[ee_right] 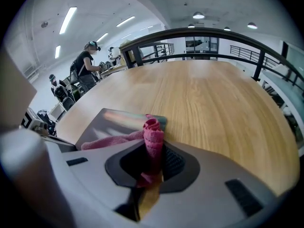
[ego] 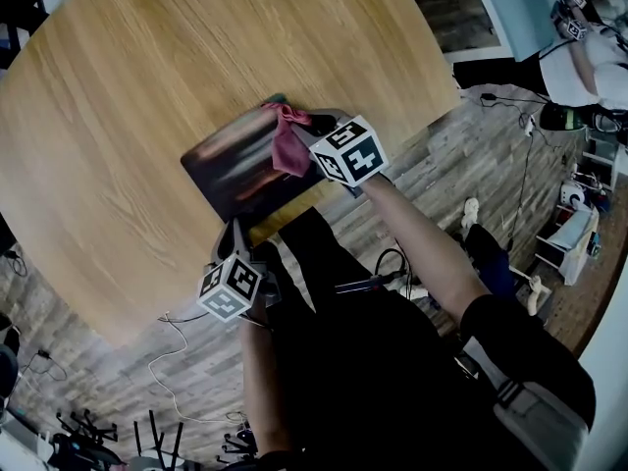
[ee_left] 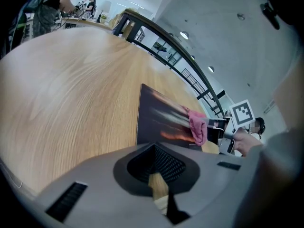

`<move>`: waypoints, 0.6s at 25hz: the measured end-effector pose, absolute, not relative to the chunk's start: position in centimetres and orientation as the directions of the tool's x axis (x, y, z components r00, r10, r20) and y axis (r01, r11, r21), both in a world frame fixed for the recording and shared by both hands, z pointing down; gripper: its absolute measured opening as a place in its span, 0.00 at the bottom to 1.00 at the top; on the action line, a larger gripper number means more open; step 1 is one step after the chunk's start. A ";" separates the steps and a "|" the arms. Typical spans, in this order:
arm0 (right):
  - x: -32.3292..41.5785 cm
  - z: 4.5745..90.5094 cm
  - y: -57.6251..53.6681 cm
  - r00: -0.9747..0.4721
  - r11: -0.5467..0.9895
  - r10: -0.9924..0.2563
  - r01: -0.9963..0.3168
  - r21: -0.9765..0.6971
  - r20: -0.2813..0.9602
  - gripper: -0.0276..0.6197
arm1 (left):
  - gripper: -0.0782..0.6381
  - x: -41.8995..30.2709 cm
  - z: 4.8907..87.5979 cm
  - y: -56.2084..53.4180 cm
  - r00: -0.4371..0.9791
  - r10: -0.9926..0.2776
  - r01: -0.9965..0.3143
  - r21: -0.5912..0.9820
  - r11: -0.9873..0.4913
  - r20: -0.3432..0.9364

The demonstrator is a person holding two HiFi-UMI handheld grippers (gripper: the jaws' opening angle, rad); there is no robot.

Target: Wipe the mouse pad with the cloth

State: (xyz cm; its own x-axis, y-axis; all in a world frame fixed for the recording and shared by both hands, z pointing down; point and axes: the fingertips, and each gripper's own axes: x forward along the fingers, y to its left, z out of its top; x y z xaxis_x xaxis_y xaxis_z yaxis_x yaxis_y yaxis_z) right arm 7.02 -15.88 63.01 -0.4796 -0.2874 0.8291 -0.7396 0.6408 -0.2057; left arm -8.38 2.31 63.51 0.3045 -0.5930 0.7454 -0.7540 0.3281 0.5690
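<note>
Jaws of right gripper [ee_right: 152, 152] clamped on pink cloth [ee_right: 153, 129], bunched upright between them, tail trailing left over mouse pad [ee_right: 111, 122] just ahead. Left gripper [ee_left: 159, 175] jaws together near bench [ee_left: 71, 94] edge; pad ahead-right, long axis running away.

Open over the bare table [ego: 128, 96], far and left of the mouse pad [ego: 231, 165]. Blocked at the pad's right end by the bunched cloth [ego: 287, 147], clamped in the right gripper [ego: 299, 130]. Tight at the near edge, beside the left gripper [ego: 235, 232].
</note>
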 end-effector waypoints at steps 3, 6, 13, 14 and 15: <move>8.9 63.1 -16.8 -0.425 0.630 -0.326 -0.764 -0.141 0.845 0.14 | 0.14 -8.4 63.6 2.1 0.303 -0.594 -0.755 0.568 0.328 0.745; 11.0 63.3 -17.4 -0.355 0.602 -0.363 -0.795 -0.074 0.862 0.14 | 0.14 -8.5 63.7 2.2 0.308 -0.595 -0.753 0.573 0.325 0.742; 10.3 58.1 -16.2 -0.462 0.564 -0.424 -0.808 -0.172 0.779 0.14 | 0.14 -8.8 63.5 2.7 0.335 -0.622 -0.716 0.621 0.320 0.707; 8.8 57.0 -15.1 -0.508 0.585 -0.410 -0.784 -0.209 0.758 0.14 | 0.14 -8.9 63.4 2.9 0.338 -0.628 -0.711 0.628 0.318 0.701; 7.1 55.9 -13.9 -0.554 0.610 -0.387 -0.753 -0.246 0.737 0.14 | 0.14 -9.0 63.3 3.2 0.339 -0.632 -0.708 0.631 0.318 0.697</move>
